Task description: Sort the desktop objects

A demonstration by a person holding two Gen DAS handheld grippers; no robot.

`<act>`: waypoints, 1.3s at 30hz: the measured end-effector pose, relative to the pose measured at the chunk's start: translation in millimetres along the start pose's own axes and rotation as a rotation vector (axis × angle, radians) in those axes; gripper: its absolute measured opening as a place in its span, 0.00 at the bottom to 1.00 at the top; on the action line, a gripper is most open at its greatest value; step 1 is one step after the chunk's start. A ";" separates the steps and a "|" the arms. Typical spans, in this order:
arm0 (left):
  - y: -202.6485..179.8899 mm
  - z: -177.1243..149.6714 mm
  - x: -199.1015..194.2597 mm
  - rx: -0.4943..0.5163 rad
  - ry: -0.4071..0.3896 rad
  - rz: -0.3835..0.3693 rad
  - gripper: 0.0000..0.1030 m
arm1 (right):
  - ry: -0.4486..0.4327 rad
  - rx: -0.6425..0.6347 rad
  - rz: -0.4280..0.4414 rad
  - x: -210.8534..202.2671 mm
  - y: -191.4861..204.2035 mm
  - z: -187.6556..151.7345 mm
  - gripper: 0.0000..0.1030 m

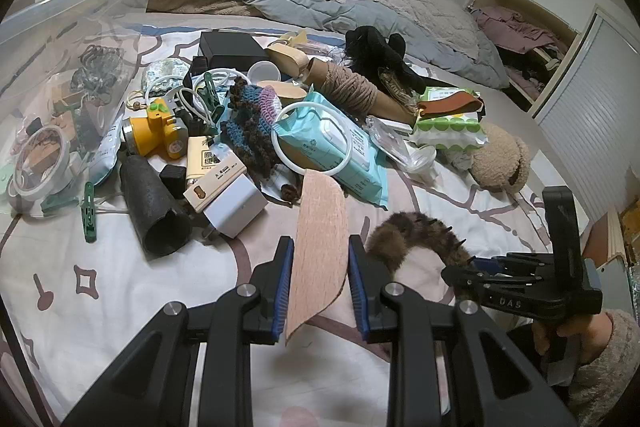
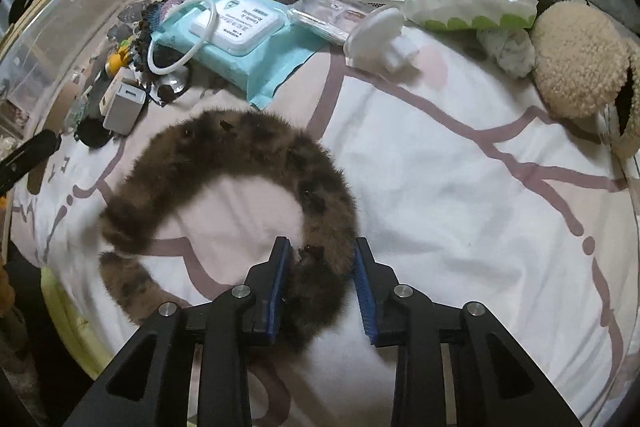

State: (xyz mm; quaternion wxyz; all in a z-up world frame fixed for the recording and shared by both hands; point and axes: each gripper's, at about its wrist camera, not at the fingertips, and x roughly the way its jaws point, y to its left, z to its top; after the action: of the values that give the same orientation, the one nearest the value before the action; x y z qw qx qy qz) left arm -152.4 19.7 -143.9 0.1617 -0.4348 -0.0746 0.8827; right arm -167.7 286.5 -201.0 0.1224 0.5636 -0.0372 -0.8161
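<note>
Left gripper jaws clamping pink insole. Right gripper jaws straddling furry headband lying on bed below wipes pack; contact unclear. Risk: fur compressing, headband slipping out.

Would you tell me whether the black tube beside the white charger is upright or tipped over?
Tipped over. The black tube lies on its side on the bedspread, its open end facing the camera, next to the white charger.

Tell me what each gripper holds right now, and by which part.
The left gripper clamps a pinkish insole across its lower half. The right gripper straddles one end of the brown furry headband; a firm pinch cannot be told.
</note>
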 end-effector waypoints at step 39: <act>56.2 82.6 -118.1 0.023 -0.313 0.113 0.26 | -0.412 -0.047 0.183 -146.7 57.9 31.8 0.11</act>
State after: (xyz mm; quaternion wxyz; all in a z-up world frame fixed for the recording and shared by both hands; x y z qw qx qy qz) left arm -162.9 -73.6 -20.9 0.1033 -0.2935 -0.0643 0.9482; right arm -139.1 263.4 -44.4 0.1989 0.3764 -0.0935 -0.9000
